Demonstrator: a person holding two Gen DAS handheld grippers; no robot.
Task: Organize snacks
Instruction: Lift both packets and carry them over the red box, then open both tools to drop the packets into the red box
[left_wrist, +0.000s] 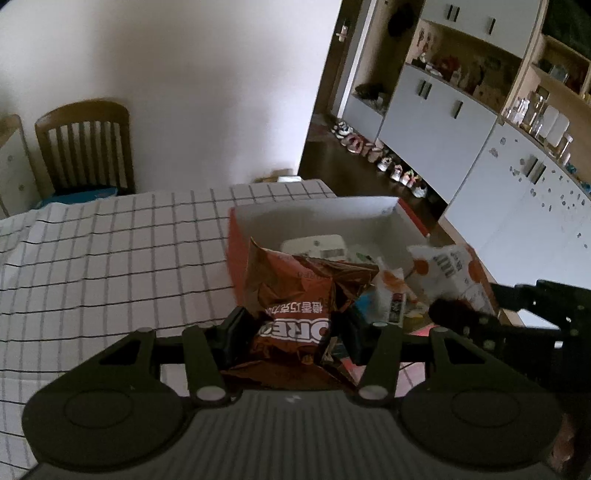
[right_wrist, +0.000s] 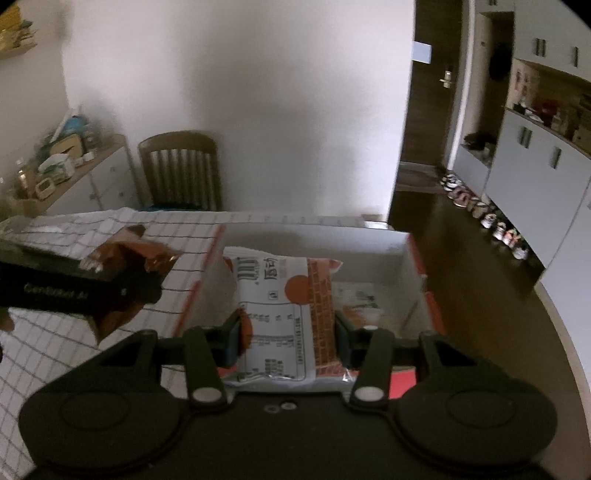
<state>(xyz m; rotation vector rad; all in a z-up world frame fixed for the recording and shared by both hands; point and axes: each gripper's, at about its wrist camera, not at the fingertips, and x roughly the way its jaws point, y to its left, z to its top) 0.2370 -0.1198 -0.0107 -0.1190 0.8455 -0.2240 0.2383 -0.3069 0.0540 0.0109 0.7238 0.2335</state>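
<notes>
Brown crinkled foil Oreo packet (left_wrist: 295, 317) sits pinched in the left gripper (left_wrist: 291, 332), just short of the red-walled, white-lined cardboard box (left_wrist: 314, 210); the white-and-orange snack pouch (right_wrist: 280, 314), long axis pointing ahead, is clamped in the right gripper (right_wrist: 288, 332), nearer, above the box interior.

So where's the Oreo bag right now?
The Oreo bag is clamped in the left gripper, held over the near-left edge of the red box on the checked tablecloth.
</notes>
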